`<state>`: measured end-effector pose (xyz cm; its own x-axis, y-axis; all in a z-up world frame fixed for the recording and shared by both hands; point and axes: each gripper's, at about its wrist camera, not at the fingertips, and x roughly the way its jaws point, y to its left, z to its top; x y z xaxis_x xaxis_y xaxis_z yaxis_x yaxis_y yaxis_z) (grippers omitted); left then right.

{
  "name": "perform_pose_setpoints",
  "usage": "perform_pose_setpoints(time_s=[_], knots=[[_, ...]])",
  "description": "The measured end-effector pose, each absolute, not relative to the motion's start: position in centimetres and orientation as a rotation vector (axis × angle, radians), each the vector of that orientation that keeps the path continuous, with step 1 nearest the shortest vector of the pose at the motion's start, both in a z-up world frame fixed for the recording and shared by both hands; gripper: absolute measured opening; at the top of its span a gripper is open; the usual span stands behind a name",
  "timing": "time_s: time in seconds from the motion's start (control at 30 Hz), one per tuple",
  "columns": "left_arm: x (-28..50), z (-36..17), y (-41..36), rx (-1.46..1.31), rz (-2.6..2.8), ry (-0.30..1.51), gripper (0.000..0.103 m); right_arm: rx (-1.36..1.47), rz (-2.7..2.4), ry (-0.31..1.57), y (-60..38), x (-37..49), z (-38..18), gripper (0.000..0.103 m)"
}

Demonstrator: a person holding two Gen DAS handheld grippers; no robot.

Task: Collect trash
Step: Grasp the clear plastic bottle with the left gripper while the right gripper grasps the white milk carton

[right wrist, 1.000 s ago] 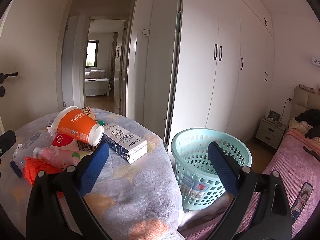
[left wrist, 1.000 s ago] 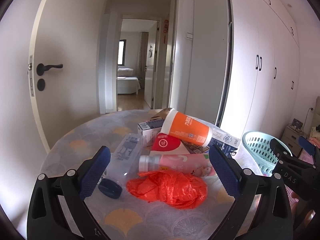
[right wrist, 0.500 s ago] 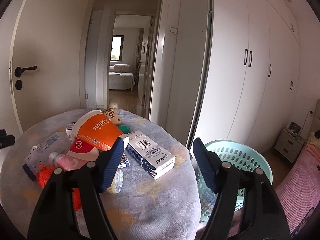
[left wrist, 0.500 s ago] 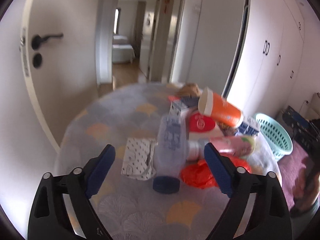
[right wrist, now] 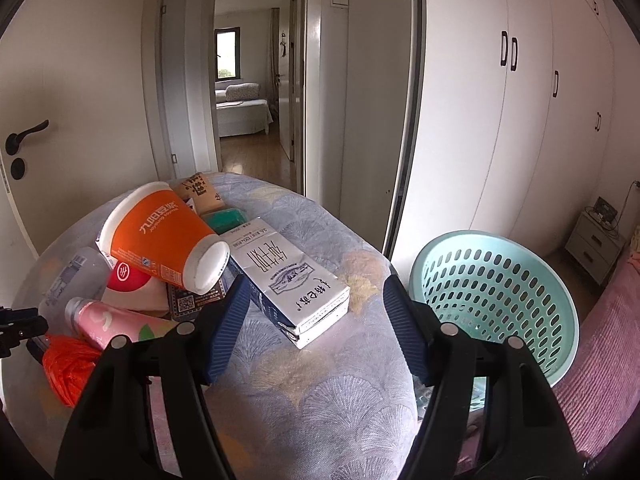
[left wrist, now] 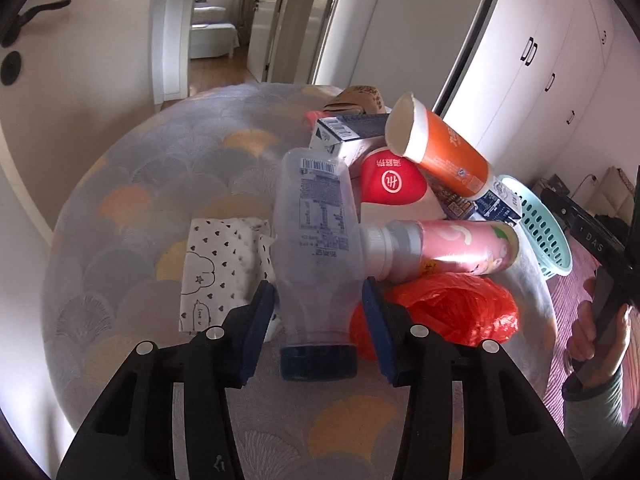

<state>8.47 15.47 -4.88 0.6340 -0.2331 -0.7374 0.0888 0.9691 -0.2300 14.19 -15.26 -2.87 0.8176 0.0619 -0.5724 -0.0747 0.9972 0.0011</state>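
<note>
A pile of trash lies on the round table [left wrist: 160, 168]. My left gripper [left wrist: 319, 300] has its jaws closed against the neck end of a clear plastic bottle with a blue cap [left wrist: 316, 232]. Next to it lie a pink bottle [left wrist: 452, 246], a red plastic bag [left wrist: 452, 312], an orange paper cup [left wrist: 444, 148] and a dotted tissue pack [left wrist: 220, 264]. My right gripper [right wrist: 316, 304] is open, just in front of a white milk carton [right wrist: 288, 276]. A mint laundry basket [right wrist: 496, 292] stands to the right of the table.
A brown paper cup [right wrist: 200, 192], a green item [right wrist: 224, 218] and a small blue-white carton [left wrist: 348, 136] lie at the far side of the pile. White wardrobes [right wrist: 520, 100] line the right wall. A pink bed [right wrist: 600, 360] is beside the basket.
My left gripper moved down and forward and closed its jaws around the clear bottle's neck end. My right gripper moved closer to the milk carton and stays open.
</note>
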Motion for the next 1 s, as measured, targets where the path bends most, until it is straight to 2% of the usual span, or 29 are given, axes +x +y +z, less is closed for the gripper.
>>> perform_pose_setpoints(time_s=[0.2, 0.27, 0.57, 0.67, 0.7, 1.0], knots=[[10.5, -6.0, 16.2, -0.234, -0.222, 0.903, 0.064, -0.019, 0.074, 0.619, -15.2, 14.2, -3.4, 0.065], [10.9, -6.2, 16.1, -0.247, -0.25, 0.915, 0.073, -0.011, 0.064, 0.621, -15.6, 14.4, -3.4, 0.065], [10.4, -2.7, 16.2, -0.236, -0.22, 0.821, 0.072, 0.002, 0.053, 0.614, -16.3, 15.0, -3.0, 0.065], [12.3, -3.0, 15.5, -0.218, -0.219, 0.862, 0.054, 0.0, 0.056, 0.615, -16.2, 15.4, -3.0, 0.065], [13.1, -3.3, 15.2, -0.211, -0.217, 0.879, 0.053, 0.002, 0.059, 0.616, -16.3, 15.5, -3.0, 0.065], [16.1, -5.0, 14.4, -0.161, -0.16, 0.986, 0.055, -0.036, 0.151, 0.672, -17.3, 18.3, -3.0, 0.066]])
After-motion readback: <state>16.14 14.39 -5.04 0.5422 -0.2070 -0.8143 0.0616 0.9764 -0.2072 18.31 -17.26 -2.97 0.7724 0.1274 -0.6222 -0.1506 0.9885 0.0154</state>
